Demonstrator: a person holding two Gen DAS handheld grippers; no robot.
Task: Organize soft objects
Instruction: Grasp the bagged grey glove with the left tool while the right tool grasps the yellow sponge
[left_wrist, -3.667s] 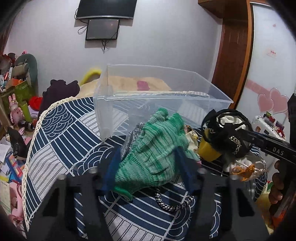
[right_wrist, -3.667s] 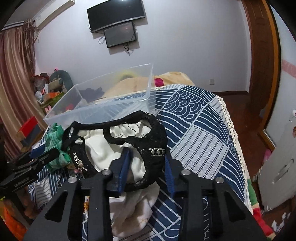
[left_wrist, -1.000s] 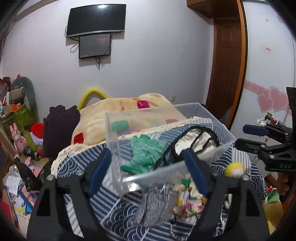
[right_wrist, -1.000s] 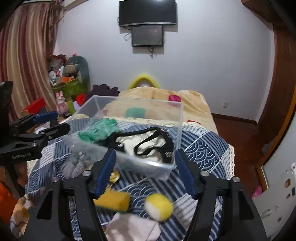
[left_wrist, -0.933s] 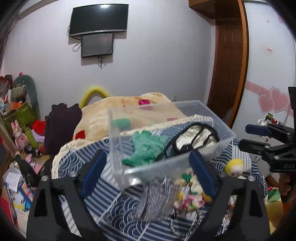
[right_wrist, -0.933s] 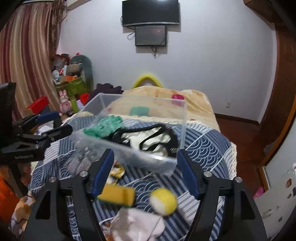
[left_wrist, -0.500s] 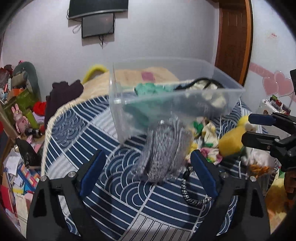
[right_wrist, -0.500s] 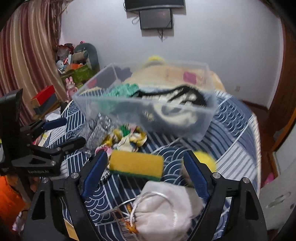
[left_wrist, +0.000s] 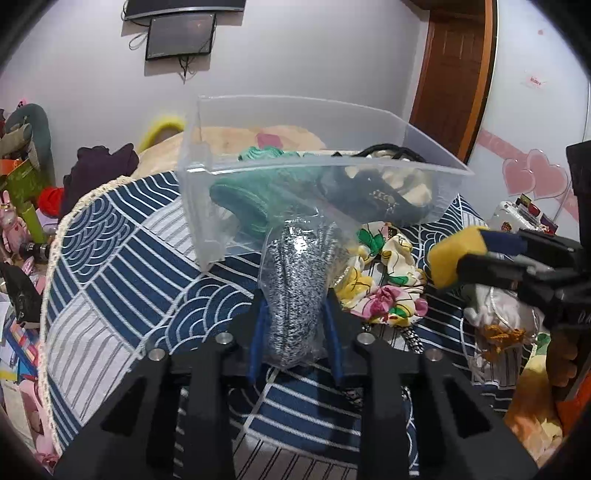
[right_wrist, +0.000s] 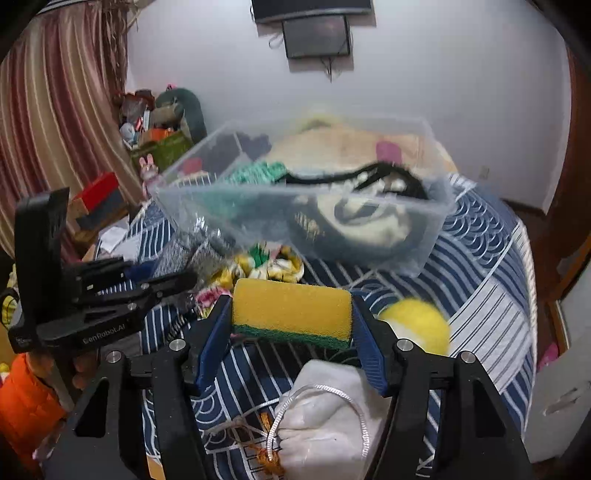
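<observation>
Left tool (left_wrist: 293, 314) clamps bagged grey knit (left_wrist: 295, 291).

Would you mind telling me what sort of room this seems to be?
Most likely a bedroom: the blue wave-patterned bedspread covers what looks like a bed, striped curtains hang on one side, and a wall-mounted screen faces it.

Bed cover (left_wrist: 122, 254) blue-white wave print. On it: clear bin (left_wrist: 332, 173); floral cloth (left_wrist: 384, 273) just in front of bin; yellow ball (right_wrist: 417, 325), white pouch (right_wrist: 332, 424) nearer camera.
</observation>
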